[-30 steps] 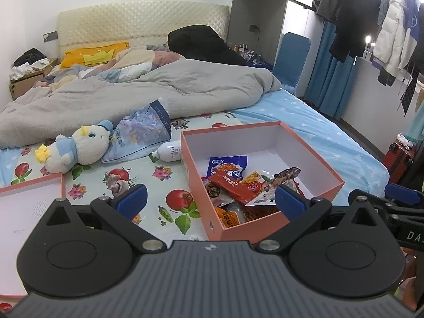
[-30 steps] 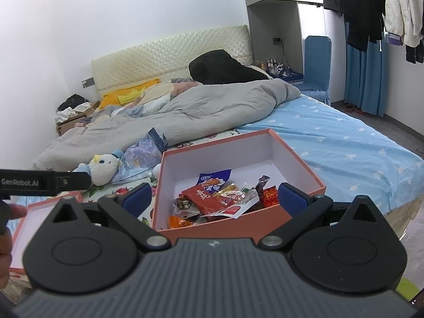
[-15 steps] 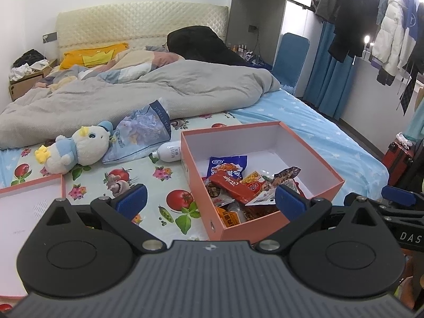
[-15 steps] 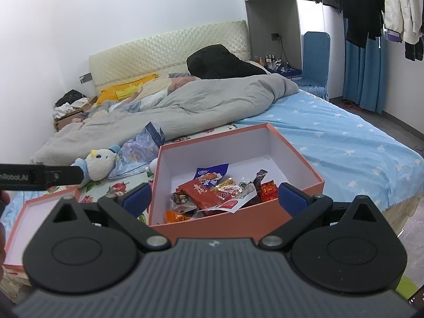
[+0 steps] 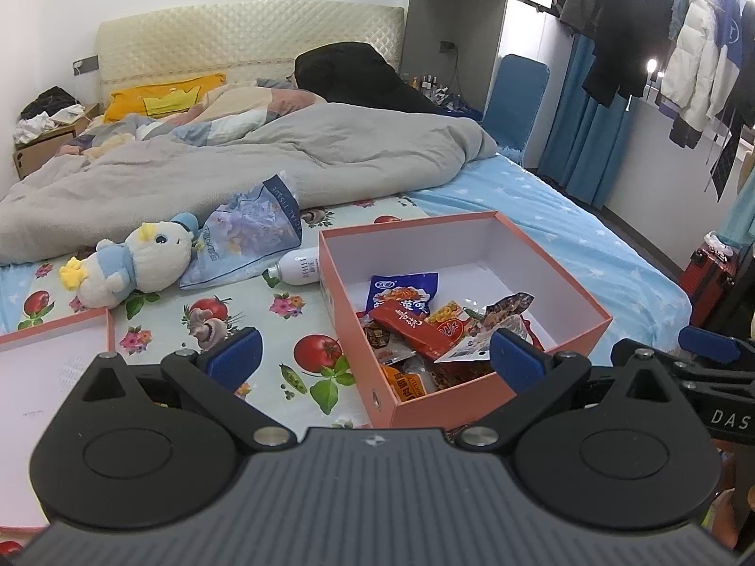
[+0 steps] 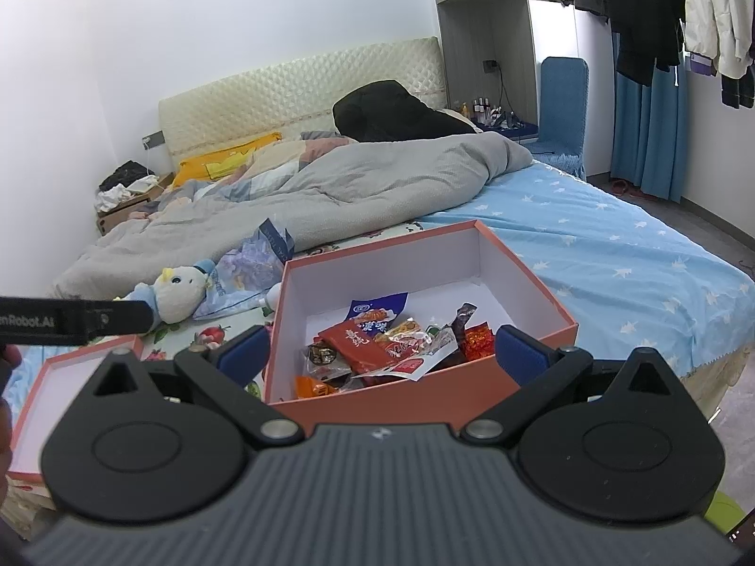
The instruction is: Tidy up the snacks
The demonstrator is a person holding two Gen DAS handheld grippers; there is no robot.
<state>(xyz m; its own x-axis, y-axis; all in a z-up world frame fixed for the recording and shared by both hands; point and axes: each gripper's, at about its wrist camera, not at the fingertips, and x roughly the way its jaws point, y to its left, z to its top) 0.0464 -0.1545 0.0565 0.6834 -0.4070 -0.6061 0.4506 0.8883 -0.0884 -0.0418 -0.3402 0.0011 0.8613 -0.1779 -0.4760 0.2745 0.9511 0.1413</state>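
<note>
- A box lid (image 5: 45, 379) is lying open-side up at 9 o'clock on the fruit-print sheet (image 5: 264, 330), well apart from the box, probably set aside to leave the box clear; its near and left edges are being cut off by the frame and by the left gripper's body.
- A plush duck (image 5: 137, 264), a blue tissue pack (image 5: 250, 240) and a white bottle (image 5: 299, 266) are lying at 11 o'clock, just beside the box's far-left corner; the bottle's far end is disappearing behind the box wall.
- The left gripper (image 5: 375, 361) is hovering at 6 o'clock with its tongs spread wide, holding nothing.
- The snacks (image 5: 424, 325) are sitting heaped in the near-left corner of the orange box (image 5: 566, 292), which is resting near the foot of the bed; the far half of the box floor is showing bare; the scene is fitting either a loose pile waiting to be sorted or packets already gathered in; lower packets are being buried, their labels too small to read.
- The right gripper (image 6: 382, 351) is hanging over the box's near wall, tongs likewise wide and empty; that wall is hiding the nearest packets in its view.
</note>
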